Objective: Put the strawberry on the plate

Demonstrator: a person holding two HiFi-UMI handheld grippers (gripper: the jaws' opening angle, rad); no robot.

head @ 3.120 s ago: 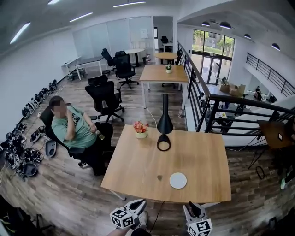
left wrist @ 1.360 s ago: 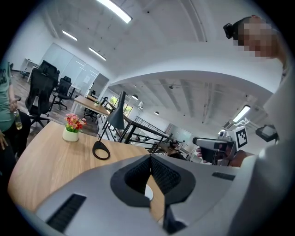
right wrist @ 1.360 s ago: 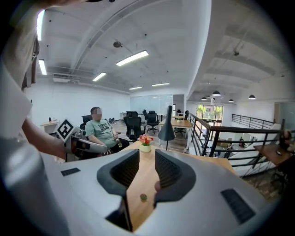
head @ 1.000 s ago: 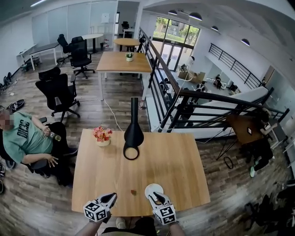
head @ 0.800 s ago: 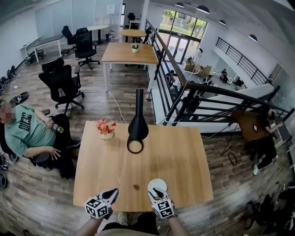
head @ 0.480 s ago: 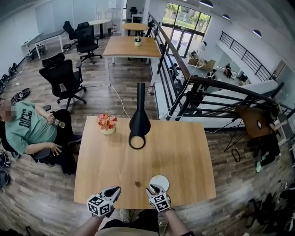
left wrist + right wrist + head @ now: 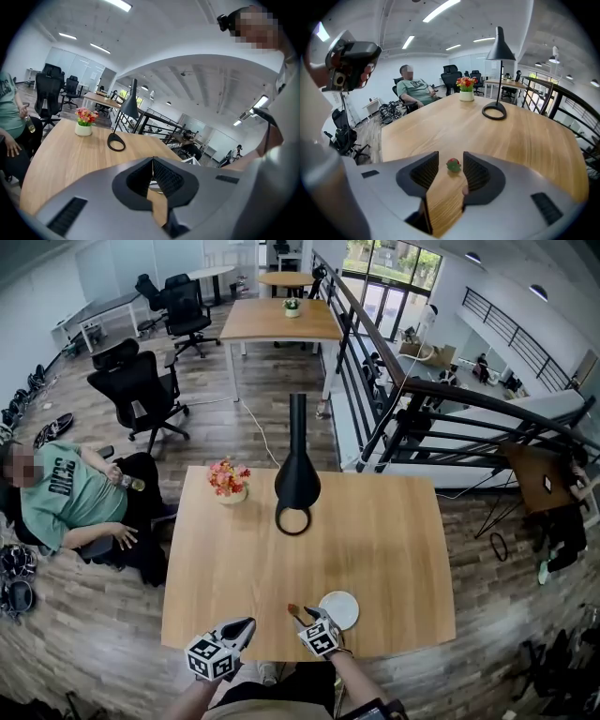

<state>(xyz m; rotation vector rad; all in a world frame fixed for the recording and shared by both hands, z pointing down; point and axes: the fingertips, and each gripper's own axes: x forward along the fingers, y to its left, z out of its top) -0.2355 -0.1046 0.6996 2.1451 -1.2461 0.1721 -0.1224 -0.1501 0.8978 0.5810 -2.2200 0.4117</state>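
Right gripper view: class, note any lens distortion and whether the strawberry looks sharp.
Right gripper view: fisheye curves the table edge, corners go black; the strawberry, loose between the opening tongs, is sharp. Head view: it is a mere speck.

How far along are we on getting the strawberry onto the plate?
Done: nothing yet; the plate is bare. In hand: the right gripper is lined up on the strawberry, which sits on the table between its jaws. They are opening and the pads do not touch it. The left gripper is shut, empty. Left: close, lift, carry to the plate, release.
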